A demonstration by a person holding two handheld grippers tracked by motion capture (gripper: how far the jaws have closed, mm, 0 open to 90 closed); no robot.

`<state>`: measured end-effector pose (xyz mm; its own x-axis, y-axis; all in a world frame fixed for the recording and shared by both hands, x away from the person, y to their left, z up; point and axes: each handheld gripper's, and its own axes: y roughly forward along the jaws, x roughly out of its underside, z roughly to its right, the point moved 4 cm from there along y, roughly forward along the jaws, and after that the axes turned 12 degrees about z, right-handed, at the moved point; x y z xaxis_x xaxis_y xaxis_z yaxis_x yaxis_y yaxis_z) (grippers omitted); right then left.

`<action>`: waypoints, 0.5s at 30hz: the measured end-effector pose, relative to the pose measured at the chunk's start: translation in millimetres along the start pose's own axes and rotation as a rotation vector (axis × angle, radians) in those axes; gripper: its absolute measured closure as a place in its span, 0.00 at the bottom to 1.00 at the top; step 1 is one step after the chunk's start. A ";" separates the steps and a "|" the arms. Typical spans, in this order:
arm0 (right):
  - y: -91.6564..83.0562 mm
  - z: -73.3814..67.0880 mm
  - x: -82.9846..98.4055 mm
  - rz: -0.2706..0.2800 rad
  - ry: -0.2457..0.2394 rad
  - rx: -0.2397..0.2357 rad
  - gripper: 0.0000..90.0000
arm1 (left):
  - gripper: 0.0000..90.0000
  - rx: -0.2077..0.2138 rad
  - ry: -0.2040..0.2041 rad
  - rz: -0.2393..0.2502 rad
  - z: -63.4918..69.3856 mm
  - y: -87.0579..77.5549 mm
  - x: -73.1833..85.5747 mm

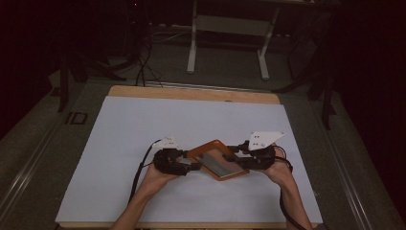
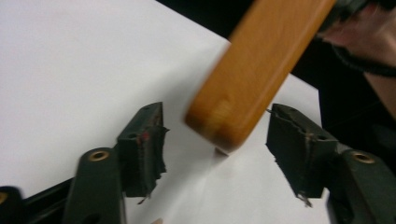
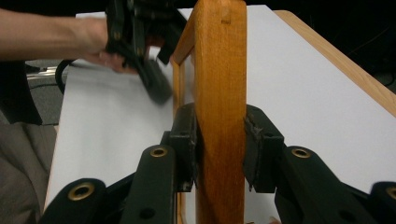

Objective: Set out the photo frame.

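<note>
Wooden frame (image 1: pixel 218 159) lifted off white table (image 1: pixel 143 129), clamped on its edge in right gripper (image 3: pixel 219 149). Left gripper (image 2: pixel 215 144) jaws wide, straddling frame corner, no contact. Second grip pending.

The wooden picture frame (image 1: pixel 218 159) is a warm honey orange with faint grain, its inner pane a dull grey streaked with paler bands; the left gripper (image 1: pixel 194 166) and right gripper (image 1: pixel 229 154) are black, their jaw pads a dark greenish black with frayed edges, their rivets brass-coloured, and each carries a pale grey plate on top. The table cover (image 1: pixel 143 129) is plain white, unpatterned; the table's edge (image 1: pixel 191 93) is light tan wood; the floor (image 1: pixel 57 129) is a muted grey-green.
</note>
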<state>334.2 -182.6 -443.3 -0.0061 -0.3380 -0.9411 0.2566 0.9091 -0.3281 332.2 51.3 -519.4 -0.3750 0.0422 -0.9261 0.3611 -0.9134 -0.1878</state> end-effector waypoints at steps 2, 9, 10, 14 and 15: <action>-1.1 0.1 0.9 0.005 0.002 0.002 0.76 | 0.50 0.004 0.003 -0.009 2.1 7.5 2.8; -7.4 0.9 4.4 0.015 0.022 0.013 0.76 | 0.61 0.008 0.022 -0.031 5.6 22.6 7.2; -8.0 1.5 4.8 0.016 0.023 0.014 0.76 | 0.63 0.011 0.018 -0.029 5.4 22.6 6.5; -9.3 1.7 5.5 0.023 0.026 0.023 0.76 | 0.66 0.023 0.015 -0.049 6.2 20.1 4.6; -9.3 1.3 5.5 0.024 0.025 0.024 0.75 | 0.68 0.026 0.022 -0.048 7.0 18.1 3.6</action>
<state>333.1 -193.2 -445.3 -0.0235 -0.3099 -0.9505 0.2796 0.9108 -0.3038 331.3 32.1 -523.8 -0.3727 0.0950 -0.9231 0.3209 -0.9202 -0.2243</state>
